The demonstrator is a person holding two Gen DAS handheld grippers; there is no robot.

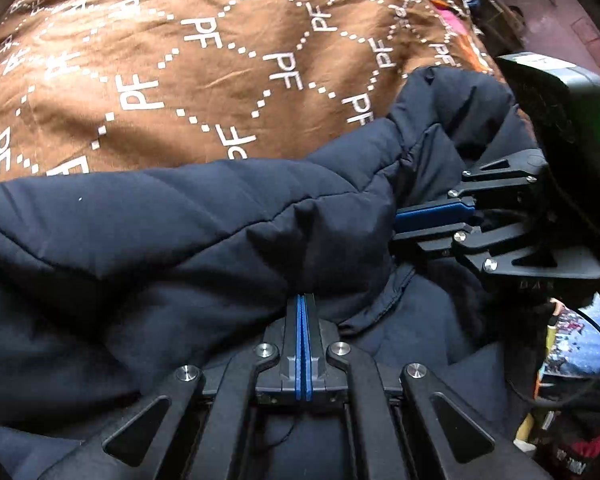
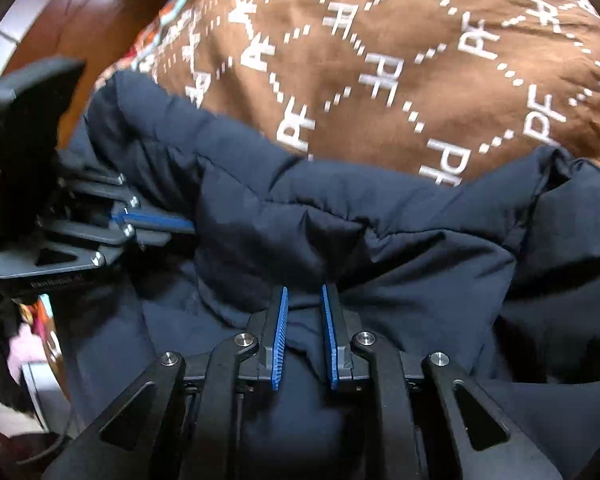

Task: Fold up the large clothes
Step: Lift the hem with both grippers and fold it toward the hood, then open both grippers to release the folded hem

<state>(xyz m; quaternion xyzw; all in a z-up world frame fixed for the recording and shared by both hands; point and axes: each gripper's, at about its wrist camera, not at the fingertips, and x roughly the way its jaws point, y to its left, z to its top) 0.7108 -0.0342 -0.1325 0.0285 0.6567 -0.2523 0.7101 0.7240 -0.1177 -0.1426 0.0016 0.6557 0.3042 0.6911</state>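
A dark navy padded jacket (image 1: 180, 232) lies bunched on a brown bedspread (image 1: 204, 60) printed with white "PF" letters. My left gripper (image 1: 303, 300) is shut, its blue pads pressed together with the tips pinching a fold of the jacket. My right gripper (image 2: 305, 292) has its jaws a little apart, tips against a puffy fold of the jacket (image 2: 340, 232), fabric lying between the pads. Each gripper shows in the other's view: the right one at the right in the left wrist view (image 1: 432, 216), the left one at the left in the right wrist view (image 2: 172, 222).
The brown bedspread (image 2: 420, 60) fills the far side in both views. Colourful clutter (image 1: 576, 344) and a cable sit off the bed's edge at right in the left wrist view. A wooden surface (image 2: 80, 8) lies at the upper left in the right wrist view.
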